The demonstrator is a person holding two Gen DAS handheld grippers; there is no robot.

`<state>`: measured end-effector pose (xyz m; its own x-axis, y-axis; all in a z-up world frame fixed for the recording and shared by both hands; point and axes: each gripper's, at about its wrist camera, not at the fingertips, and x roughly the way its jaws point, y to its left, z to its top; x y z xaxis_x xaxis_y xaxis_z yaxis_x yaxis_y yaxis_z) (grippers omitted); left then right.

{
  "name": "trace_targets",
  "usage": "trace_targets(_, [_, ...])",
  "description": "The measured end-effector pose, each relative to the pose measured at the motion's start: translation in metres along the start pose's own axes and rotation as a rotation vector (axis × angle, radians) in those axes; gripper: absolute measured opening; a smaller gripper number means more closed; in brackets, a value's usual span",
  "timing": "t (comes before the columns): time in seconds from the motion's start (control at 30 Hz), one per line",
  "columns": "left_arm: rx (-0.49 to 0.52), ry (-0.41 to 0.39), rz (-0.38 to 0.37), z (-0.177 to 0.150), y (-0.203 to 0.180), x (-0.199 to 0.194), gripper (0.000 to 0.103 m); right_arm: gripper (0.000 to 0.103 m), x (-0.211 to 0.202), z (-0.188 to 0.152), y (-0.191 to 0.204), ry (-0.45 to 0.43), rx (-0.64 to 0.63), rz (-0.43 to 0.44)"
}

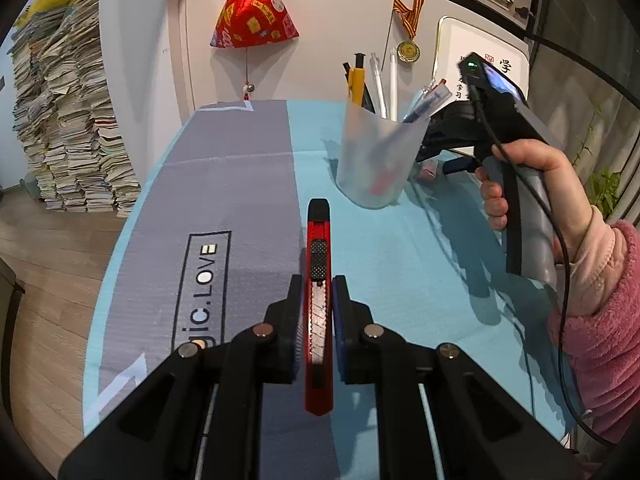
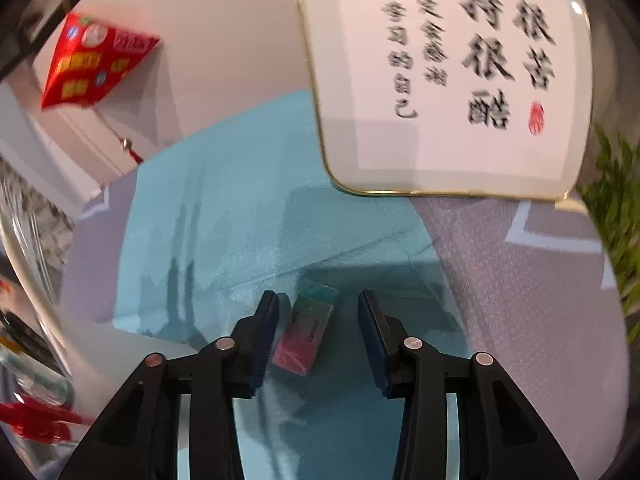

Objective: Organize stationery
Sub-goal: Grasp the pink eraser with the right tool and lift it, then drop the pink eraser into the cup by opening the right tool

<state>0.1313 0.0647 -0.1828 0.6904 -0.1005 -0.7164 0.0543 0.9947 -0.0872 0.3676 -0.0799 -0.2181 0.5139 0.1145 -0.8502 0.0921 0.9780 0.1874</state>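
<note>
My left gripper (image 1: 317,280) is shut on a red utility knife (image 1: 319,264), held lengthwise above the mat with its black tip pointing away. Ahead and to the right stands a translucent pen cup (image 1: 376,156) holding several pens. In the left wrist view a hand in a pink sleeve (image 1: 600,320) holds the right gripper's body (image 1: 504,120) beyond the cup. My right gripper (image 2: 318,300) stands open above a pink and green eraser (image 2: 308,328) lying on the teal mat; the eraser is between the fingers, nearer the left one, with the pads not pressing on it.
A teal and grey mat (image 1: 240,184) covers the table. A framed calligraphy board (image 2: 440,80) leans at the back right, a plant (image 2: 616,240) beside it. A red hanging ornament (image 1: 254,16) and a medal (image 1: 408,50) are on the wall. Tall paper stacks (image 1: 68,112) stand on the floor at left.
</note>
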Motion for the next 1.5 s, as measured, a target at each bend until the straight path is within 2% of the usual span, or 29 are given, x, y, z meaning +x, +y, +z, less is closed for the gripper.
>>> trace_targets(0.03, [0.003,0.001,-0.003,0.000,-0.001,0.000,0.012,0.026,0.000,-0.002,0.003,-0.007,-0.033,-0.020])
trace_targets(0.13, [0.004,0.000,-0.004,0.000,-0.002,0.000,0.012,0.023,-0.004,-0.005,-0.003,-0.002,-0.068,0.006])
trace_targets(0.37, [0.008,-0.002,-0.004,0.003,-0.007,0.001,0.012,0.022,-0.041,-0.031,-0.046,0.020,-0.075,0.095])
trace_targets(0.57, [0.024,-0.006,-0.013,0.006,-0.019,-0.002,0.012,0.022,-0.088,-0.053,-0.059,-0.049,-0.107,0.162])
trace_targets(0.77, [0.019,-0.027,-0.014,0.011,-0.023,-0.012,0.012,0.022,-0.137,-0.061,-0.049,-0.148,-0.148,0.264])
trace_targets(0.93, [0.001,-0.043,-0.006,0.014,-0.022,-0.020,0.012,0.022,-0.159,-0.063,-0.038,-0.219,-0.184,0.304])
trace_targets(1.17, [-0.004,-0.055,0.001,0.008,-0.020,-0.029,0.012,0.022,-0.171,-0.056,-0.009,-0.249,-0.220,0.343])
trace_targets(1.3, [-0.013,-0.059,0.000,0.008,-0.016,-0.033,0.012,0.022,-0.174,-0.039,0.020,-0.278,-0.253,0.365])
trace_targets(1.5, [-0.035,-0.070,0.009,0.006,-0.002,-0.039,0.012,0.021,-0.158,-0.020,0.054,-0.294,-0.279,0.309])
